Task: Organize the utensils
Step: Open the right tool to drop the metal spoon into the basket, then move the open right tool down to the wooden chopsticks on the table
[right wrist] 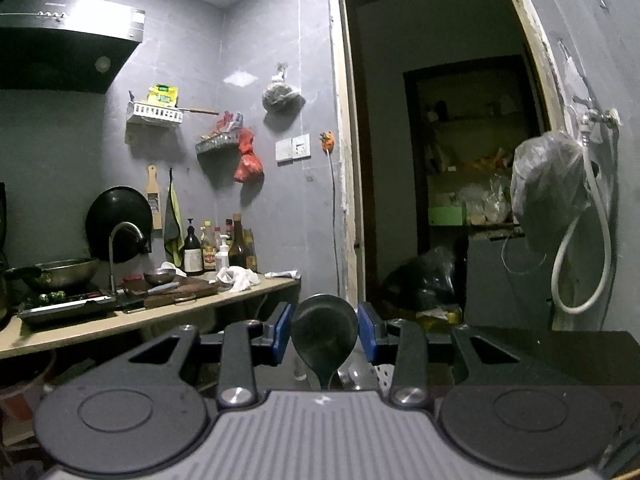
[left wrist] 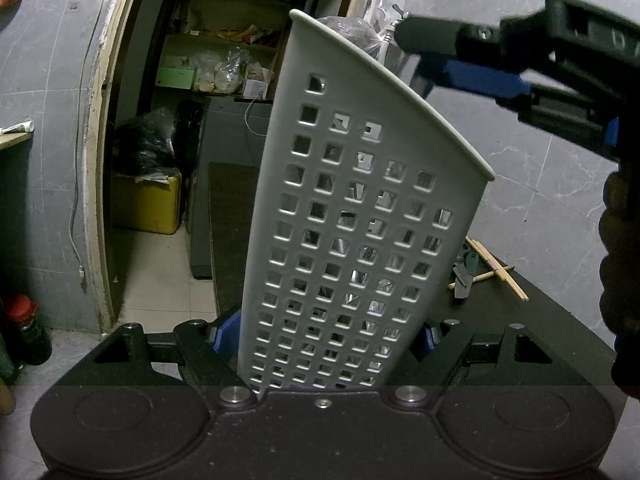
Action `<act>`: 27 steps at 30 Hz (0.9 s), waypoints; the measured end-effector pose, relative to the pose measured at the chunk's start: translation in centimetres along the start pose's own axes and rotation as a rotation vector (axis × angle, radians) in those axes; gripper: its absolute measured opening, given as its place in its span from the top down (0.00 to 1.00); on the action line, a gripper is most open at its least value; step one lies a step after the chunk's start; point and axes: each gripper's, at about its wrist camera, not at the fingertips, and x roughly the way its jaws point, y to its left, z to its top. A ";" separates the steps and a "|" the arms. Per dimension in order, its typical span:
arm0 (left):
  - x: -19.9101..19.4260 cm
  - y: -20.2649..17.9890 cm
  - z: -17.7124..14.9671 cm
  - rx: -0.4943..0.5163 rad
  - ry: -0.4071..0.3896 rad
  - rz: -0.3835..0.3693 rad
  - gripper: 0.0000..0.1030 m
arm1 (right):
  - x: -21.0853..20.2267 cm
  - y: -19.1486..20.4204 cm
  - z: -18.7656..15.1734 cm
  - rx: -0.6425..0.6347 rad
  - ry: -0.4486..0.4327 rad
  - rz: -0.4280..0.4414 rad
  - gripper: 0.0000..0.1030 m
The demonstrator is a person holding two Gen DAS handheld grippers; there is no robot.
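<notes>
Clamped in my left claw (left wrist: 324,340), the white perforated utensil holder (left wrist: 360,216) tilts toward one o'clock; my right claw (right wrist: 325,334) hangs spread around a steel spoon (right wrist: 325,338), chopsticks (left wrist: 496,270) at three o'clock.

The left gripper (left wrist: 324,340) clamps both sides of the white perforated holder (left wrist: 352,216). The right gripper (right wrist: 325,334) hovers above the holder's rim, fingers parted.
</notes>
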 end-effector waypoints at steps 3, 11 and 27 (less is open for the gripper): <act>0.0 0.0 0.0 0.000 0.000 0.000 0.21 | 0.0 -0.2 -0.4 0.008 0.013 -0.003 0.61; -0.1 0.1 0.0 -0.001 0.000 0.001 0.20 | -0.2 0.1 -0.8 0.001 0.029 0.024 0.53; -0.4 0.2 0.0 0.001 -0.001 0.007 0.20 | -6.7 -2.4 -3.4 0.147 -0.043 -0.152 0.00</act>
